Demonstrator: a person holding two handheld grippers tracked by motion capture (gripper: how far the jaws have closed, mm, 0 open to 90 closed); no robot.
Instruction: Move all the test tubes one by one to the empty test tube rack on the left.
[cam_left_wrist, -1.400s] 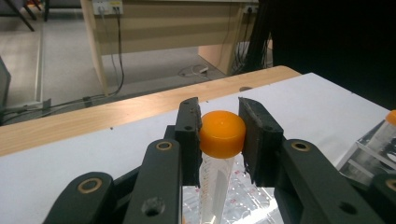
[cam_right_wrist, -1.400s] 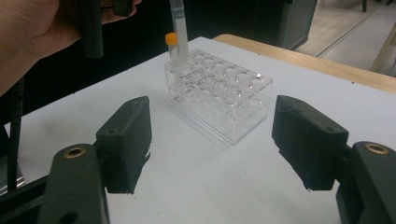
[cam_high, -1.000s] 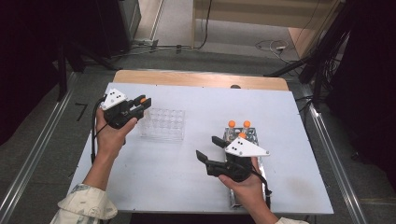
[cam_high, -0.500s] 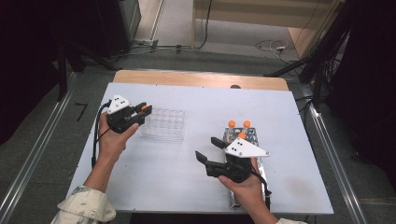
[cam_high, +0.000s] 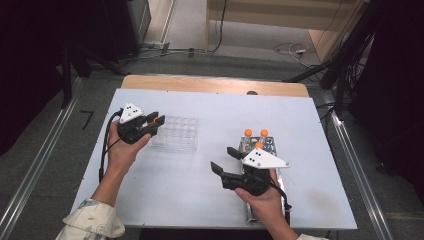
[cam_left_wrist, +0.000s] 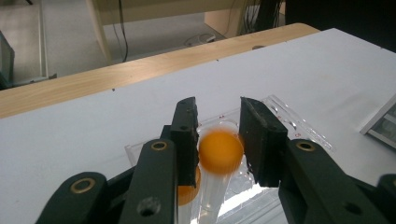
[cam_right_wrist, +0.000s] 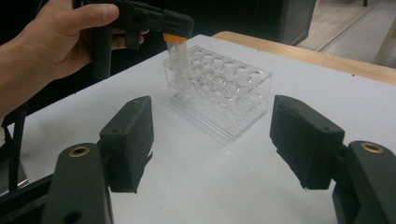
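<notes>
White tabletop (cam_high: 200, 200) with a wooden strip along its far edge sits on a grey floor, dark gear and cables around it. At about ten o'clock on the board the person's left hand (cam_high: 122, 152) holds the left gripper (cam_high: 156, 121) over the near-left corner of a clear tube rack (cam_high: 175, 134). An orange-capped tube (cam_left_wrist: 220, 151) sits between its jaws: the left pad touches the cap, while a thin gap shows at the right pad, the jaws having just been opening. In the right gripper view the tube's clear body (cam_right_wrist: 177, 51) reaches down into a corner hole of the rack (cam_right_wrist: 219, 91), roughly upright.

At about five o'clock the right hand (cam_high: 262, 200) holds the right gripper (cam_high: 222, 161), jaws spread wide with nothing between them, pointing toward nine o'clock at the rack. Just beyond it, a metal rack (cam_high: 265, 147) carries three more orange-capped tubes (cam_high: 248, 132), well apart from the clear one.
</notes>
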